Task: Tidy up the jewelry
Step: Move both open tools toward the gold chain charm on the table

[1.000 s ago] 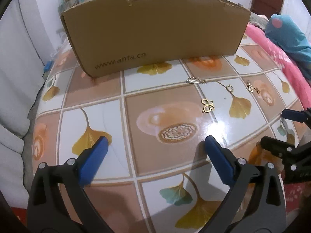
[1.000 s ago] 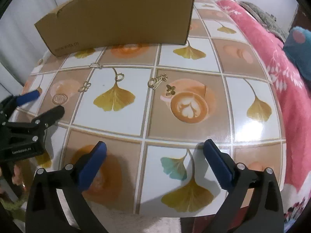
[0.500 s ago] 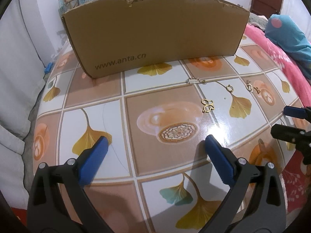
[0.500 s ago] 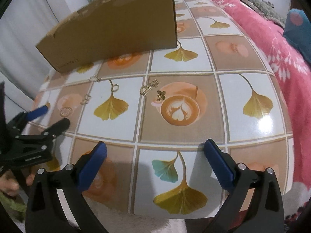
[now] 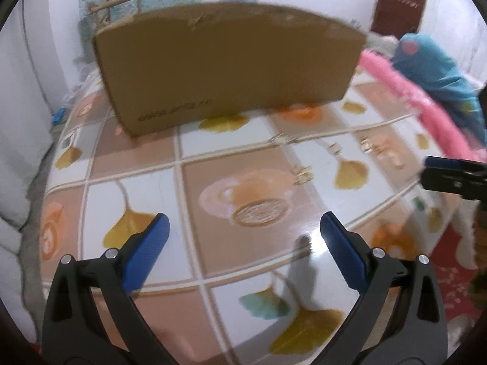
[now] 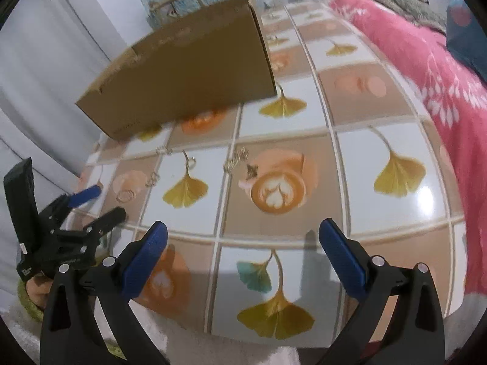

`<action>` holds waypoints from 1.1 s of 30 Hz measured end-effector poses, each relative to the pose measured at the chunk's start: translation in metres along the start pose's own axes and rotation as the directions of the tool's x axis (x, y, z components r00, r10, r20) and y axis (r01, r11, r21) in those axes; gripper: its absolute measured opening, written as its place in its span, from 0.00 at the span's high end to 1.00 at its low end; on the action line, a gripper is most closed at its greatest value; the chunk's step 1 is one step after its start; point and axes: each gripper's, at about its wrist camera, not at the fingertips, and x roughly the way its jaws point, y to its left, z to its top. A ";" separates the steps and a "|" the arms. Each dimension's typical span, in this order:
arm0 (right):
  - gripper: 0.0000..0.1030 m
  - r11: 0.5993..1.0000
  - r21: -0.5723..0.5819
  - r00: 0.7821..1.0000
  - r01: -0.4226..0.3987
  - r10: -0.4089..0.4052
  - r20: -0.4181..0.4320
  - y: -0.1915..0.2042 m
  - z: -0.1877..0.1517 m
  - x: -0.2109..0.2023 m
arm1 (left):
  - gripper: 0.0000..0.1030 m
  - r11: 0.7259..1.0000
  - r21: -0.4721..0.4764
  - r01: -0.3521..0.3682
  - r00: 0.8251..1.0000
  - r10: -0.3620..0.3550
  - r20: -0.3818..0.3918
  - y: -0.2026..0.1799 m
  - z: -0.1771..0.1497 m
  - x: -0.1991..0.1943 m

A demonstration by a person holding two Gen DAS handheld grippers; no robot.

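Several small gold jewelry pieces lie on the tiled table: a butterfly charm, a bar piece, a ring, a crown-like charm and a bee charm. A brown cardboard box stands behind them. My left gripper is open and empty above the table's near part; it also shows in the right wrist view. My right gripper is open and empty; its fingers show at the right edge of the left wrist view.
The table has a glossy ginkgo-leaf and coffee-cup pattern. A pink blanket and a teal cushion lie to the right. White fabric is on the left. A wooden chair stands behind the box.
Both grippers have lifted and tilted, so the box and jewelry sit lower and farther in view. The right gripper has swung rightward around the table. Both stay open.
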 end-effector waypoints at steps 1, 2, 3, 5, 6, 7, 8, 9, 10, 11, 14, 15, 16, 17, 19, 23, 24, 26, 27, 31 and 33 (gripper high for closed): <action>0.08 1.000 -0.012 1.000 0.003 -0.003 0.012 0.000 0.003 -0.001 | 0.07 1.000 0.014 0.013 1.000 -0.013 0.015 -0.004 0.001 -0.002; 0.10 1.000 -0.019 1.000 0.004 -0.004 0.017 0.003 0.005 0.001 | 0.07 1.000 0.026 0.018 1.000 -0.018 0.024 -0.007 0.003 -0.004; 0.10 1.000 -0.029 1.000 0.006 -0.005 0.021 0.004 0.008 0.001 | 0.08 0.999 0.042 0.021 0.999 -0.022 0.035 -0.011 0.004 -0.005; 0.14 0.999 -0.045 0.999 0.010 -0.009 0.033 0.006 0.012 0.003 | 0.08 0.997 0.074 0.026 0.998 -0.030 0.054 -0.019 0.006 -0.006; 0.15 0.999 -0.053 0.999 0.011 -0.009 0.034 0.006 0.014 0.004 | 0.08 0.995 0.095 0.030 0.998 -0.036 0.060 -0.024 0.007 -0.006; 0.17 0.998 -0.060 0.999 0.006 -0.003 0.037 0.008 0.016 0.004 | 0.08 0.993 0.111 0.027 0.998 -0.034 0.061 -0.028 0.008 -0.005; 0.19 0.998 -0.065 0.999 0.001 0.002 0.042 0.009 0.018 0.005 | 0.08 0.992 0.126 0.022 0.998 -0.030 0.063 -0.032 0.009 -0.004; 0.20 0.997 -0.072 0.999 -0.003 0.006 0.048 0.010 0.019 0.005 | 0.08 0.991 0.135 0.022 0.997 -0.031 0.065 -0.034 0.010 -0.004; 0.22 0.997 -0.080 0.999 -0.005 0.010 0.052 0.012 0.022 0.007 | 0.08 0.988 0.150 0.025 0.997 -0.036 0.069 -0.037 0.010 -0.004; 0.24 0.996 -0.089 0.998 -0.007 0.012 0.058 0.013 0.024 0.007 | 0.08 0.987 0.158 0.025 0.997 -0.037 0.071 -0.038 0.011 -0.003; 0.30 0.995 -0.099 0.998 -0.010 0.016 0.054 0.015 0.027 0.012 | 0.10 0.983 0.182 0.018 0.996 -0.033 0.082 -0.044 0.015 -0.001; 0.31 0.995 -0.099 0.999 -0.015 0.020 0.050 0.015 0.029 0.014 | 0.13 0.982 0.187 0.012 0.996 -0.029 0.086 -0.045 0.017 0.000; 0.33 0.995 -0.095 0.999 -0.019 0.024 0.048 0.014 0.030 0.015 | 0.14 0.982 0.190 0.007 0.996 -0.025 0.090 -0.046 0.019 0.001; 0.34 0.996 -0.091 0.999 -0.024 0.028 0.047 0.014 0.031 0.017 | 0.18 0.981 0.191 0.002 0.996 -0.020 0.093 -0.045 0.022 0.002; 0.37 0.996 -0.086 0.998 -0.033 0.037 0.044 0.014 0.033 0.020 | 0.25 0.983 0.184 -0.017 0.996 0.000 0.093 -0.042 0.028 0.005; 0.42 0.996 -0.083 0.998 -0.044 0.047 0.037 0.016 0.036 0.027 | 0.39 0.990 0.140 -0.014 0.997 0.003 0.074 -0.027 0.041 0.016; 0.43 0.996 -0.083 0.998 -0.046 0.049 0.035 0.017 0.036 0.028 | 0.41 0.991 0.134 -0.004 0.998 -0.005 0.065 -0.025 0.044 0.019; 0.45 0.995 -0.082 0.998 -0.047 0.050 0.031 0.017 0.036 0.032 | 0.44 0.991 0.133 0.016 0.999 -0.022 0.049 -0.022 0.049 0.026; 0.46 0.996 -0.080 0.998 -0.048 0.051 0.028 0.017 0.036 0.034 | 0.45 0.990 0.139 0.021 0.999 -0.027 0.043 -0.022 0.050 0.029; 0.46 0.997 -0.067 0.999 -0.049 0.050 0.019 0.014 0.035 0.040 | 0.50 0.986 0.159 0.038 0.999 -0.041 0.012 -0.026 0.056 0.041; 0.46 0.997 -0.059 0.999 -0.051 0.052 0.015 0.012 0.035 0.042 | 0.62 0.985 0.171 0.033 0.999 -0.036 0.012 -0.028 0.057 0.046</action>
